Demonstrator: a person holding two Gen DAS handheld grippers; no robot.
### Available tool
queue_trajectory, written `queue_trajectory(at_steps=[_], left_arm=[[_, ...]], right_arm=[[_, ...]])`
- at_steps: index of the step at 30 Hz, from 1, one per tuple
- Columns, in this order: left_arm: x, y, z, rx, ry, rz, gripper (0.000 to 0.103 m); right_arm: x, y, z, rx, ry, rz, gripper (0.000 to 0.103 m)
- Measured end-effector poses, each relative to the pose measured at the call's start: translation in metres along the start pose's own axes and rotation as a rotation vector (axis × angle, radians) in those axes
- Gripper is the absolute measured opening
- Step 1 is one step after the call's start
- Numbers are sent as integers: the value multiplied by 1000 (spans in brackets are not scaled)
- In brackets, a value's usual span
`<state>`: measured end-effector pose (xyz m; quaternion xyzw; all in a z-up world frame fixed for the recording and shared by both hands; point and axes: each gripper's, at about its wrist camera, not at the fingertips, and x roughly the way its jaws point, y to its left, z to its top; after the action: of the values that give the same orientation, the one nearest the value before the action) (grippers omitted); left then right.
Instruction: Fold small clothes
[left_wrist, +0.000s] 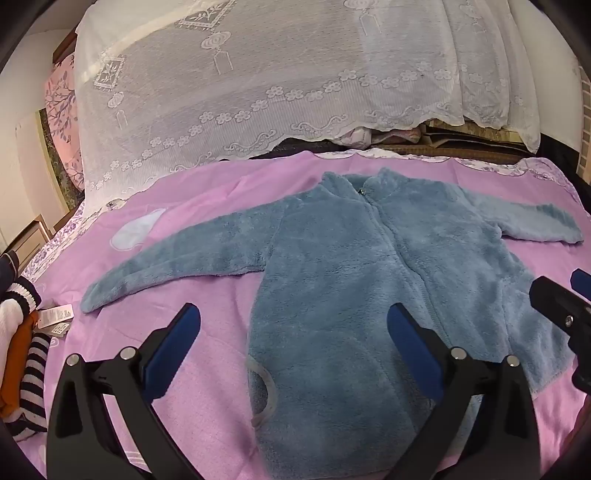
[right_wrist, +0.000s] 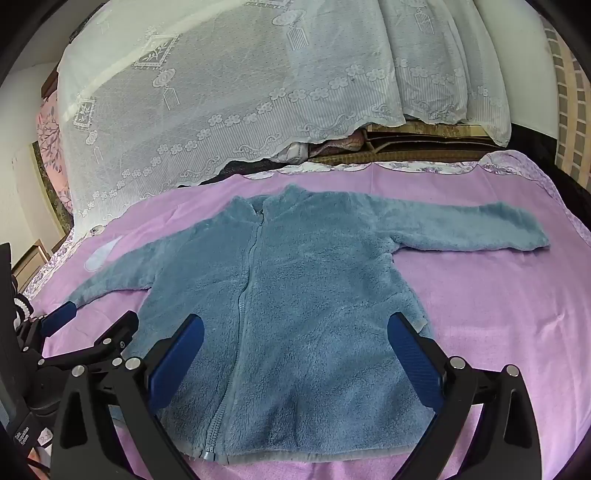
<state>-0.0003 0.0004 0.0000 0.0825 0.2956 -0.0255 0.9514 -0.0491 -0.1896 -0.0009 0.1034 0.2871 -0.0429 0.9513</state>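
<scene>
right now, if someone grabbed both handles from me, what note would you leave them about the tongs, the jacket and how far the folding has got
Left tongs: open, empty, hovering low over the jacket's left hem side.
Right tongs: open, empty, hovering over the lower front of the jacket.
Blue fleece jacket: lies flat, front up, zipper closed, on the pink bedspread. Both sleeves are spread out to the sides.
Pile of other clothes: at the bed's left edge, striped and orange pieces.
Done: jacket laid out flat. No fold made yet.
Left: fold both sleeves in over the body, then fold the body, probably hem toward collar.
</scene>
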Motion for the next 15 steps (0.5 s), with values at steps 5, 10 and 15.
queue_trajectory(at_steps=[5, 10, 15], left_arm=[[-1, 1, 0, 2, 2, -1, 99], [-3, 4, -1, 4, 0, 1, 99], [-2, 0, 3, 2, 2, -1, 99]], right_arm=[[0, 0, 0, 1, 1, 1, 100], [0, 0, 0, 2, 2, 1, 100], [0, 0, -1, 2, 1, 0, 100]])
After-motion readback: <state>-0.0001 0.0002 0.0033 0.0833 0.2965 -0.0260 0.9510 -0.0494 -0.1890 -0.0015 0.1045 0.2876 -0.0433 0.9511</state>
